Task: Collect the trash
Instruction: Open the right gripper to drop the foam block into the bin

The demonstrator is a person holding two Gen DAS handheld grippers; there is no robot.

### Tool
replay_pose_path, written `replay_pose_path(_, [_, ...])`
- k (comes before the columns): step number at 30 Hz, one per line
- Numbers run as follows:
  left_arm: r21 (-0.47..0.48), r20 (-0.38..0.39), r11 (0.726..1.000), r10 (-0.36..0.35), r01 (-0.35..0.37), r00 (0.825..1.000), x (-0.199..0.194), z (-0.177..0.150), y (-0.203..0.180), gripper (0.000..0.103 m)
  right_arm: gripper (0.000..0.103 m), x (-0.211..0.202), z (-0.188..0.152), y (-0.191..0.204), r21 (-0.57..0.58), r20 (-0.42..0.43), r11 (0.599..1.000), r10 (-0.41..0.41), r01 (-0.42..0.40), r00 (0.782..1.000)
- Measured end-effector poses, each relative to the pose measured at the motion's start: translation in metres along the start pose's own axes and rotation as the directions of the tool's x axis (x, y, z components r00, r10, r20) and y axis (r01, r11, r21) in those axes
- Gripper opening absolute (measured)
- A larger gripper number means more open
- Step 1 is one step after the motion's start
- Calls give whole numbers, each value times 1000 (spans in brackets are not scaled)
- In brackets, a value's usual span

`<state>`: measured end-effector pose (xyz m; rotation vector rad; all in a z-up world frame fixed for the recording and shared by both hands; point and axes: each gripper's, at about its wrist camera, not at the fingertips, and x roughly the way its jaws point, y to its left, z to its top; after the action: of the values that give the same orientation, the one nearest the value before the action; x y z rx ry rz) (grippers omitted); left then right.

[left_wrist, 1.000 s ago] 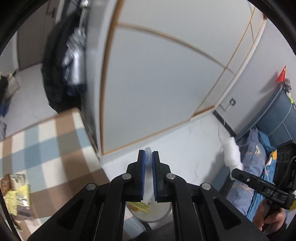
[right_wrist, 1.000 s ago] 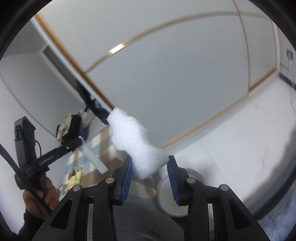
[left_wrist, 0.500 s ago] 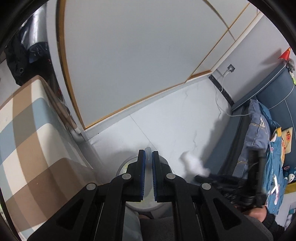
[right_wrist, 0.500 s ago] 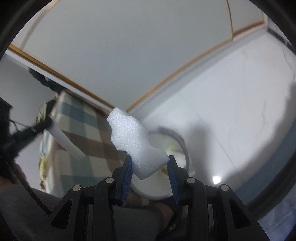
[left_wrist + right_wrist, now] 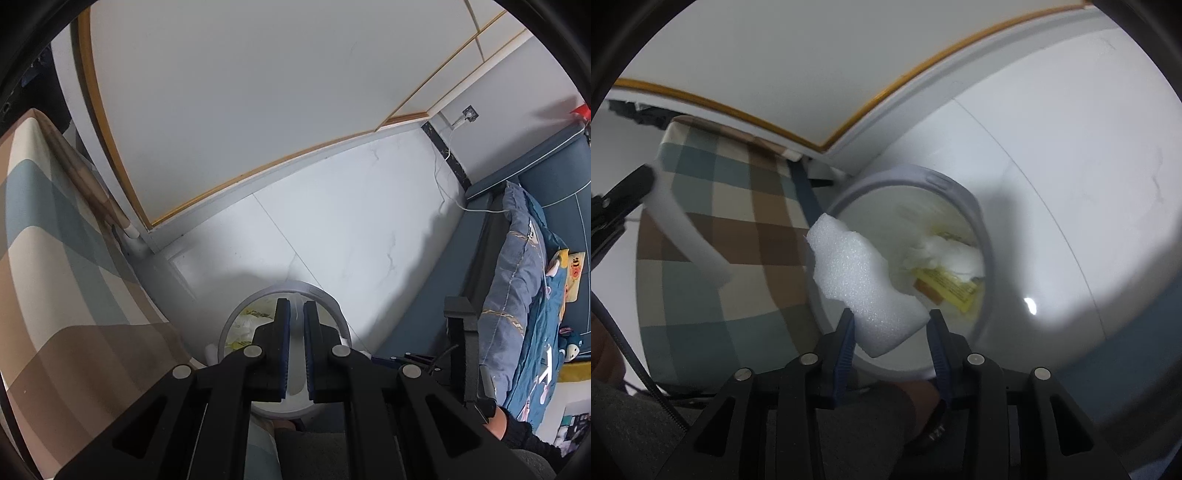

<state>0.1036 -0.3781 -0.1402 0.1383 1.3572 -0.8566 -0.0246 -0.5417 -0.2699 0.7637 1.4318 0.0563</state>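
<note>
The ragged white foam chunk [image 5: 862,286] hangs between the right gripper [image 5: 890,328]'s blue-padded fingers [image 5: 846,341], right over the near rim of the round white waste bin [image 5: 964,195] on the pale floor. Those fingers are opening: the right-hand pad already stands clear of the foam, and the piece leans on the left one. In my judgement the drop is the step in hand, and it goes best if the gripper stays over the bin's mouth until the foam falls free, since light foam can cling to a pad or tip off the near edge. A nudge farther over the opening would help. Down inside lie a yellow wrapper [image 5: 945,286] and crumpled white scraps [image 5: 945,254].

Left of the bin stands the worktop under a brown, blue and cream checked cloth [image 5: 731,236]. The left gripper [image 5: 294,314], also above the bin, has its fingers pinched narrow on a thin white foam strip [image 5: 687,236], presumably due next.
</note>
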Motion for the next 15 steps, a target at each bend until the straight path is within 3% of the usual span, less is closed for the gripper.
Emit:
replay_pose_path(2, [-4,-8,1000,-7,7,1000,3,2,0,3,72,0,0,3,-25,6,1000,-4,4,1000])
replay_pose_path(9, [-13,-59,1000,-9,9,998,17,0,4,3,75,-14,0,-5,-9,74,1000,17,-16,997])
replay_pose_path(15, [-12,-126,999,35,-37,991,33,0,1,3,77,-32,0,-20,30,146,1000,-3,-1,989])
